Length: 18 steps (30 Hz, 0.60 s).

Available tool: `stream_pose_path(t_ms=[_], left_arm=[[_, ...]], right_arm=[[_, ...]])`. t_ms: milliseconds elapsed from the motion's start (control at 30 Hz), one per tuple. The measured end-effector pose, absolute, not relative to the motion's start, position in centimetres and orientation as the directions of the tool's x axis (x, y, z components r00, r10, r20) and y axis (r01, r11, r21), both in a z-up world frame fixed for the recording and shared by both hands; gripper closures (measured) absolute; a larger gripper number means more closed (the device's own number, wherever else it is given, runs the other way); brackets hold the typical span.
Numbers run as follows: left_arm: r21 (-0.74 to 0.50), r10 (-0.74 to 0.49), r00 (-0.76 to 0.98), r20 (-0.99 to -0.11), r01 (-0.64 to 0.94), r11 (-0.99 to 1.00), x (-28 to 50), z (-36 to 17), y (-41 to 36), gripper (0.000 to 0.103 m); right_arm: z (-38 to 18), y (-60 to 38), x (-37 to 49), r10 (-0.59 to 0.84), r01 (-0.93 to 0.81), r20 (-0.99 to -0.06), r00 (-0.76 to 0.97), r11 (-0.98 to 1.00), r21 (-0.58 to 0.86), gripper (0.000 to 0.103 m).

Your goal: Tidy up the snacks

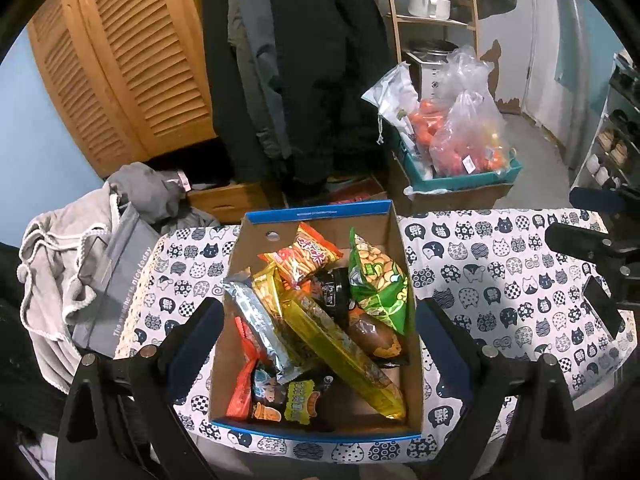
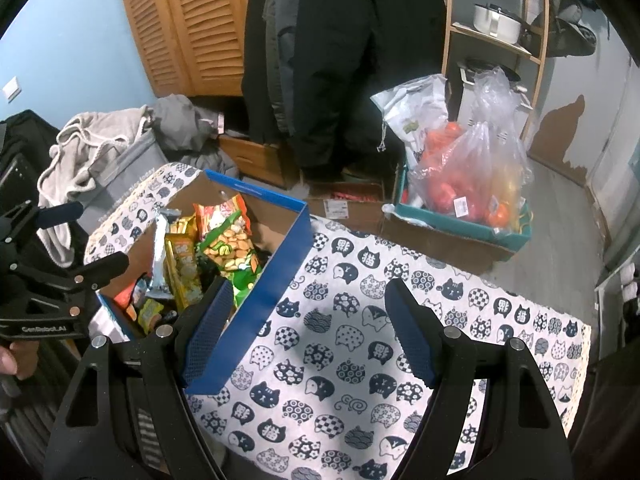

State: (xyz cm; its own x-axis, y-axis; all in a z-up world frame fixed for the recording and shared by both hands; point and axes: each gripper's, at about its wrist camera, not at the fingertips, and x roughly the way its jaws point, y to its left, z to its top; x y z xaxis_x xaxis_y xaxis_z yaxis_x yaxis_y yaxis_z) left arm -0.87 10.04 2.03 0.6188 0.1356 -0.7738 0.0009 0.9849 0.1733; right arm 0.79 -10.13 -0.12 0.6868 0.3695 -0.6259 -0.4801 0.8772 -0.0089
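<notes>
A cardboard box with a blue rim (image 1: 320, 210) (image 2: 280, 276) stands on a table covered with a cat-print cloth (image 1: 500, 272) (image 2: 340, 360). It holds several snack packs: a green bag (image 1: 378, 284) (image 2: 230, 248), a long yellow pack (image 1: 332, 340), a silver pack (image 1: 260, 320), an orange-red bag (image 1: 308, 258). My left gripper (image 1: 320, 336) is open and empty, its fingers either side of the box. My right gripper (image 2: 308, 324) is open and empty over the bare cloth right of the box; its left finger (image 2: 208, 328) is by the box's blue wall.
A teal crate (image 1: 472, 178) (image 2: 460, 224) with plastic bags of red-orange produce sits beyond the table. Grey clothes (image 1: 60, 260) are piled on the left. Dark coats (image 1: 312, 80) hang behind, by a louvred wooden door (image 1: 120, 60). A shelf with a pot (image 2: 496, 20) stands on the right.
</notes>
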Motion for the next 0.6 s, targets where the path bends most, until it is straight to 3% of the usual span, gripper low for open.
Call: stream_pose_path(t_ms=[600], left_arm=[[0.163, 0.131, 0.604, -0.786, -0.001, 0.987, -1.00, 1.74, 9.79, 0.005]], right_arm=[[-0.19, -10.43, 0.76, 0.367, -0.477, -0.626, 0.688, 0.879, -0.009, 0.026]])
